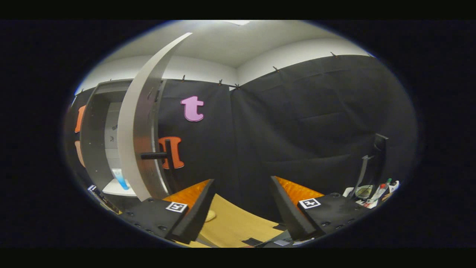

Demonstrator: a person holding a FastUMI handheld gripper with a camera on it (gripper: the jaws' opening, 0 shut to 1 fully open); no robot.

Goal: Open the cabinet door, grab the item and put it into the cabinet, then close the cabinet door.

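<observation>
Gripper view. The gripper (241,208) has its fingers spread wide, with nothing between them; past the gap lie the tan worktop (238,227) and the dark booth wall.

At about ten o'clock from the fingers stands the cabinet (97,141), a dark frame with a pale interior. Its door (135,123) is swung open and seen nearly edge-on as a pale curved slab. The door's dark handle (160,155) sticks out toward the booth wall, at about eleven o'clock from the left finger and well apart from it.

Inside the cabinet, on the pale shelf (119,190), stands a blue and white item (121,178), apparently a small bottle, upright. Its exact make cannot be told.

At about two o'clock from the right finger, beyond it, a cluster of small things (372,191) sits at the worktop's far side by a dark stand (379,156); too small to identify.

Judgement: door open, item already on the shelf, gripper empty. The placing step appears done; closing the door is the step in hand.

Next move, as judged: bring the fingers round to the door's outer face or handle and push it shut along its arc, keeping clear of the door's edge.
</observation>
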